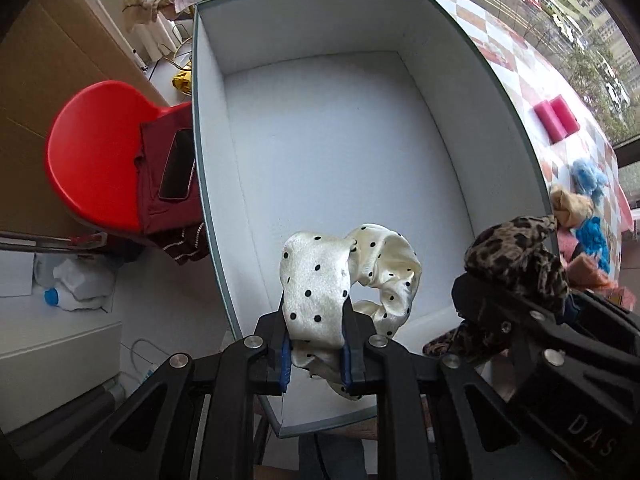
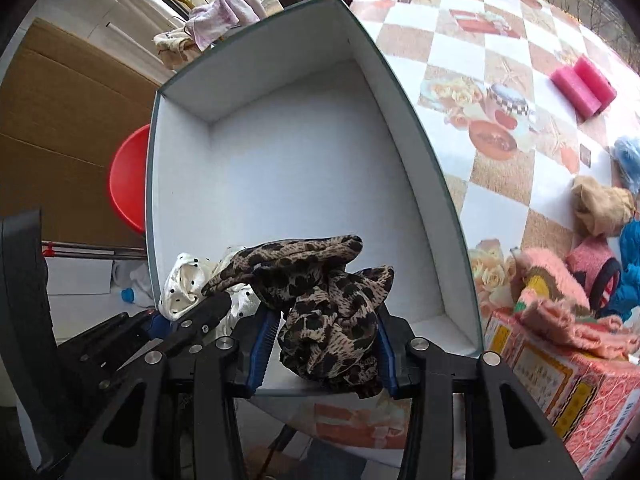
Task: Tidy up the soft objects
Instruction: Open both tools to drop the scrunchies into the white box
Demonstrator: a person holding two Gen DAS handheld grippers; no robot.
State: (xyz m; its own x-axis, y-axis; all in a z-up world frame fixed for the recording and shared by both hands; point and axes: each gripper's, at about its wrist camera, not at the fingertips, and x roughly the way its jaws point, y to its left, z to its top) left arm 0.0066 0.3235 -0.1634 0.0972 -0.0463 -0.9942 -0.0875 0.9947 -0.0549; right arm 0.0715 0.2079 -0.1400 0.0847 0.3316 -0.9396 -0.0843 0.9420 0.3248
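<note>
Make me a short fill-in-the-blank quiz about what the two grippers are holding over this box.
1. The left gripper is shut on a cream scrunchie with black ____.
2. The right gripper holds a scrunchie in a ____ print.
3. The floor of the white box is ____.
4. On the checked tablecloth lie two ____ rollers.

Missing words: dots; leopard; bare; pink
</note>
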